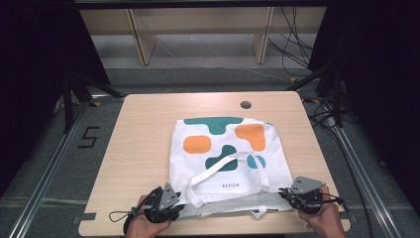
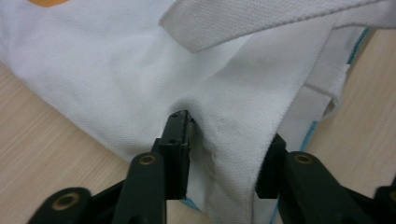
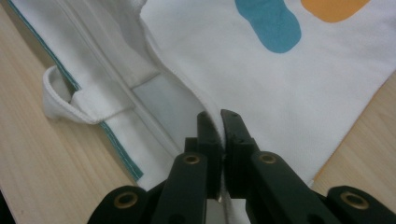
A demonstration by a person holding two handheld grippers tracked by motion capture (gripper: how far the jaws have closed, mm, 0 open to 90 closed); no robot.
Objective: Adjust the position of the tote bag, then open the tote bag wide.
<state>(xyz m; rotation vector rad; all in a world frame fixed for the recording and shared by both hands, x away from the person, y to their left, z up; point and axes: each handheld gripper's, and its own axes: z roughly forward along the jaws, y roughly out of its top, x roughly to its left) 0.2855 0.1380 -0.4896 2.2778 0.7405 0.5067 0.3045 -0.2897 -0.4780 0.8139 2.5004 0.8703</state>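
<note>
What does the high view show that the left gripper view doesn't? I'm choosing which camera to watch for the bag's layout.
High view alone: the whole bag flat on the table, its green and orange patches, the handle looped across it, and both tools, left tool and right tool, at the bag's near corners. Left gripper view alone: a close look at the fabric bunched between that tool's spread jaws, and the teal seam. Both: white bag, handle, wooden table.

One tote bag (image 1: 225, 158), two tools — left (image 1: 174, 207), right (image 1: 286, 194) — one table (image 1: 148, 129)
</note>
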